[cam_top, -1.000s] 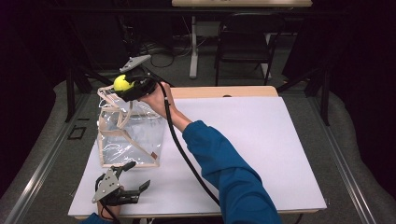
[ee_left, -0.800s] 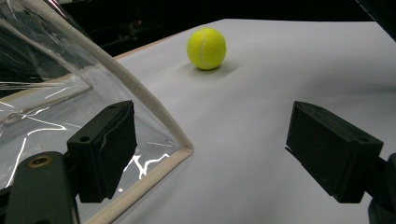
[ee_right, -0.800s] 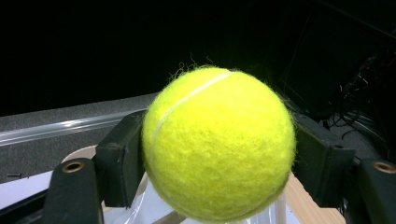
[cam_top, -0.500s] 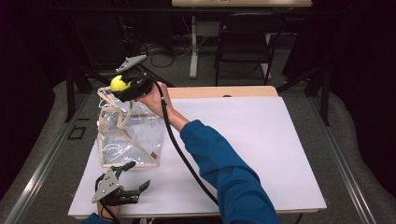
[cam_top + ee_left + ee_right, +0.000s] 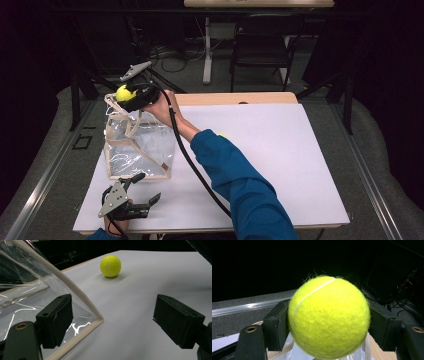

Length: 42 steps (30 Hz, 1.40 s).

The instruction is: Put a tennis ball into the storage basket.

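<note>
At the table's (image 5: 280,165) near edge the left gripper (image 5: 131,202) rests low with its jaws spread wide and nothing between them. In the left gripper view its left jaw sits just beside the near bottom corner of the clear bag (image 5: 137,145) with cream piping, and a second tennis ball (image 5: 110,266) lies farther off on the white surface, ahead of the jaws and well apart from them. Beyond, the bag stands upright on the table's left side. Over its far top edge the right gripper (image 5: 125,95) hangs — jaws clenched on the tennis ball (image 5: 329,317), one jaw on each side of it.
</note>
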### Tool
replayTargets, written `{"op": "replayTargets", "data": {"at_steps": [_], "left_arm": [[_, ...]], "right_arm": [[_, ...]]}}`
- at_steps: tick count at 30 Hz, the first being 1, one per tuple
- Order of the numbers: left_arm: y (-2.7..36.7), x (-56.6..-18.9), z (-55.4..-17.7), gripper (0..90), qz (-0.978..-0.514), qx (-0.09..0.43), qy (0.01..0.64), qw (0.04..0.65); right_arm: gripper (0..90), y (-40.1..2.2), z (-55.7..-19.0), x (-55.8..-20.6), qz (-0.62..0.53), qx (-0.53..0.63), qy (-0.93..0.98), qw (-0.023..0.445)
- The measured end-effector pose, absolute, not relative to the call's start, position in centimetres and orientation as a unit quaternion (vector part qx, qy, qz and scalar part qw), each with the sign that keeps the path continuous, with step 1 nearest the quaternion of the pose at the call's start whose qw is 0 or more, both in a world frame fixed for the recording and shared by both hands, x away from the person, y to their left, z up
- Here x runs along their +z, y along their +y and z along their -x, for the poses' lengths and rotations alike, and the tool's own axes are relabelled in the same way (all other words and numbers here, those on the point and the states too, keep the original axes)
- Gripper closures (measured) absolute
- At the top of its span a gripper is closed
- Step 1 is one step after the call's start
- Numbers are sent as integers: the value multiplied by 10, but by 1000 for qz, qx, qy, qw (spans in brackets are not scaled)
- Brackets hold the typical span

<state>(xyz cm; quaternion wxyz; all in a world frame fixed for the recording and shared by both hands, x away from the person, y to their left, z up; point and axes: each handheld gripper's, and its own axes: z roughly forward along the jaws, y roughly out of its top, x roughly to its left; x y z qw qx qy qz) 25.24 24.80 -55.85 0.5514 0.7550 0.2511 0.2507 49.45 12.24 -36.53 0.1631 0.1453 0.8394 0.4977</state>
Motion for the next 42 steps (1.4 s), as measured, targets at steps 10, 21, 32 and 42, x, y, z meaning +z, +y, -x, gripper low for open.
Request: {"op": "replayTargets", "data": {"at_steps": [10,21,32,42], "left_arm": [[248,-558,-252,160,-756,251,249,551],[248,-558,-252,160,-755,252,249,551],[247,-558,-251,160,-757,253,248,549],[246,-558,-251,161,-757,253,249,549]], "right_arm": [[257,132,-497,-373,-151,482,850,152],[254,140,-499,-380,-158,464,860,140],[125,120,-506,-374,-171,473,859,98],[34,91,-497,-362,-162,470,863,95]]}}
